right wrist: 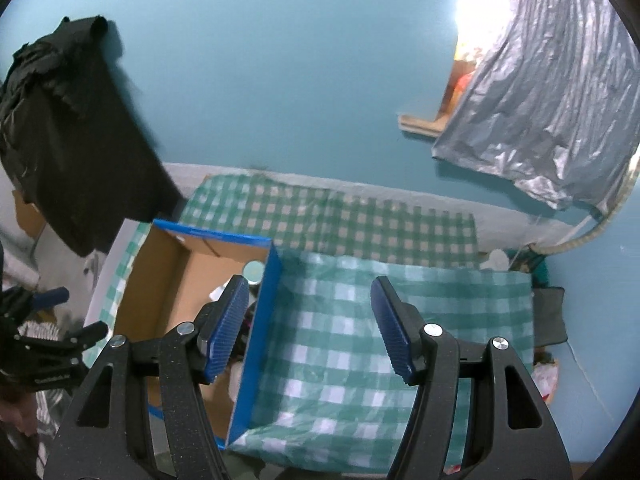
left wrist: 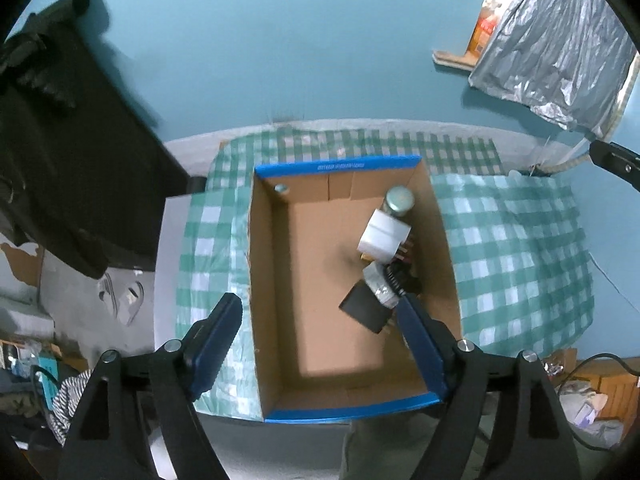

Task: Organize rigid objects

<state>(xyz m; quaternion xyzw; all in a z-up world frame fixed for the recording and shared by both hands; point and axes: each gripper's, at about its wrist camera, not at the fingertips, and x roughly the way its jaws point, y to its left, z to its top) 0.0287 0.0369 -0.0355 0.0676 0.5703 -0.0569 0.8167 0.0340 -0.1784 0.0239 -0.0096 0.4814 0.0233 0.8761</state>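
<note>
Apparently all items sit inside the blue-rimmed brown cardboard box (left wrist: 272, 280). Both the left hand-held gripper (left wrist: 320, 320) and the right hand-held gripper (right wrist: 308, 320) hang wide and empty; judge whether the white rectangular block (left wrist: 385, 236) and the round metal-lidded jar (left wrist: 399, 199) need straightening.

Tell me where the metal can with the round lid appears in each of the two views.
Left wrist view: the metal can stands in the far right corner of the cardboard box.
Right wrist view: only its lid shows, just inside the box's blue right wall, above the left finger.
Shared landmark: the box's blue rim.
</note>
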